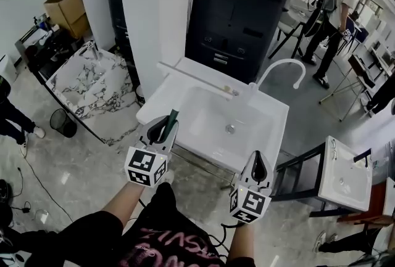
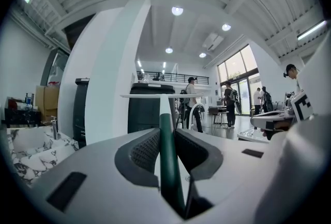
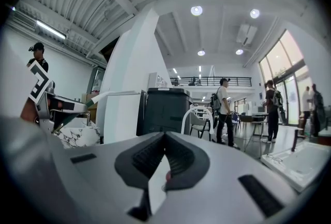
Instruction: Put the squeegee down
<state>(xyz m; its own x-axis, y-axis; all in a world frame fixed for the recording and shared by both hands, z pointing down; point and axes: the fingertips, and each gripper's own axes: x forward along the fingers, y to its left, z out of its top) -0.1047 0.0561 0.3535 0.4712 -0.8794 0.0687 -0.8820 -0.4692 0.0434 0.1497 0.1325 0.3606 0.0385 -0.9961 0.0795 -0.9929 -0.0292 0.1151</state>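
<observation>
The squeegee [image 1: 172,116] has a dark green handle, a white shaft and a long white blade [image 1: 197,79] that lies across the far left of the white sink [image 1: 271,113]. My left gripper [image 1: 163,129] is shut on the green handle [image 2: 166,161], which runs straight out between the pads, with the blade [image 2: 155,96] crosswise beyond. It hovers at the sink's near left corner. My right gripper [image 1: 258,164] is held at the sink's near right edge. Its jaws [image 3: 164,136] are shut at the tips with nothing in them. The right gripper view shows the squeegee [image 3: 70,114] off to the left.
A curved white faucet [image 1: 282,67] rises at the back of the sink. Behind it stand a black cabinet [image 1: 237,13] and a white pillar [image 1: 154,7]. A marble basin [image 1: 86,84] and a bin [image 1: 63,123] are at left, another white sink [image 1: 345,173] at right. A person [image 1: 336,7] stands far right.
</observation>
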